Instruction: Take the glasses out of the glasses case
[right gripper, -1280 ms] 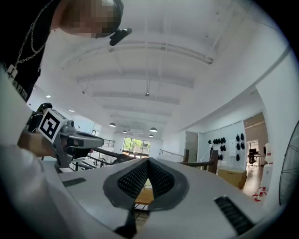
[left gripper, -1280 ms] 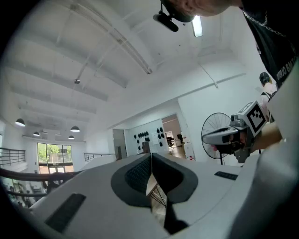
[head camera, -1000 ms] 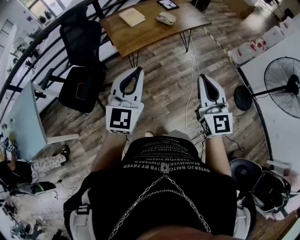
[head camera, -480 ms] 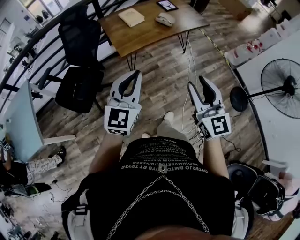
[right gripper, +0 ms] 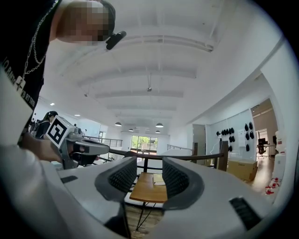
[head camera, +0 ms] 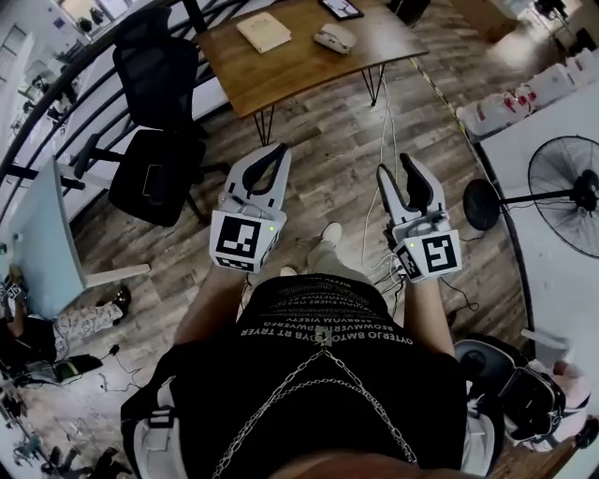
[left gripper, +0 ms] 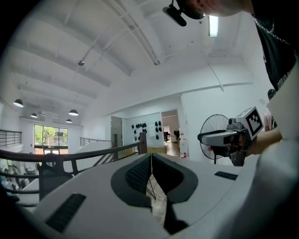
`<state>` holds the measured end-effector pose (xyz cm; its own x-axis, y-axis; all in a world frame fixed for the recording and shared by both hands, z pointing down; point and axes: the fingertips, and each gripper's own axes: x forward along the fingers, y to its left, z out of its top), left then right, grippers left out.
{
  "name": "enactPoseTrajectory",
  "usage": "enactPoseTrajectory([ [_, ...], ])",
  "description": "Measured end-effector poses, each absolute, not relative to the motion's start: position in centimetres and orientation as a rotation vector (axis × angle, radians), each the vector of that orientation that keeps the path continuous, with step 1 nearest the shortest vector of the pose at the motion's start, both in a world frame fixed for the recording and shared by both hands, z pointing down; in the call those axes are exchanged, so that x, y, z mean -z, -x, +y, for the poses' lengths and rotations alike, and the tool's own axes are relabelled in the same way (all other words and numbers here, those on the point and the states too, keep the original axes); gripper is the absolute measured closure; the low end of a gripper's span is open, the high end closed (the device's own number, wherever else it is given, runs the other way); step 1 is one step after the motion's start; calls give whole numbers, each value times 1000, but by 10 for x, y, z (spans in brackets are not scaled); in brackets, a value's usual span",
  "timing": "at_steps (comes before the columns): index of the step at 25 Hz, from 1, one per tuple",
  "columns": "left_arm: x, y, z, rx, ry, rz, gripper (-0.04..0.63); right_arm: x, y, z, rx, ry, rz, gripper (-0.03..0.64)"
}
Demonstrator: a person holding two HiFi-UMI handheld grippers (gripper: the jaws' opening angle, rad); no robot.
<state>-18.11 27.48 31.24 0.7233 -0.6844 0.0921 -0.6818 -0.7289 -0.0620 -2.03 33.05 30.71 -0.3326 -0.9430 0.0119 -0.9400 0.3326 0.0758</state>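
A pale oval glasses case [head camera: 333,37] lies closed on the wooden table [head camera: 281,70] at the top of the head view, far ahead of both grippers. Beside it lie a cream book-like thing [head camera: 264,31] and a tablet [head camera: 339,7]. No glasses are visible. My left gripper [head camera: 278,152] is held level in front of the torso, shut and empty, its tips meeting [left gripper: 150,157]. My right gripper [head camera: 395,168] is level beside it, its jaws opening with nothing between them. In the right gripper view the table [right gripper: 148,187] shows through the gap of the right gripper [right gripper: 148,170].
A black office chair [head camera: 159,140] stands left of the table, before a curved railing [head camera: 56,112]. A floor fan [head camera: 566,178] and a white table [head camera: 562,281] are on the right. Cables [head camera: 384,122] trail over the wood floor. A light blue desk [head camera: 47,243] is at left.
The right gripper's jaws have gone from shut to wide apart. Both grippers have shifted only slightly in front of the torso. The left gripper stays shut.
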Motion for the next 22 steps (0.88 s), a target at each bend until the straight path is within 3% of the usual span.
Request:
enactPoseTrajectory([
  [22,-309,81,183,188,2922,1130,566,-311,-56,238,36,-1689,-2642,460],
])
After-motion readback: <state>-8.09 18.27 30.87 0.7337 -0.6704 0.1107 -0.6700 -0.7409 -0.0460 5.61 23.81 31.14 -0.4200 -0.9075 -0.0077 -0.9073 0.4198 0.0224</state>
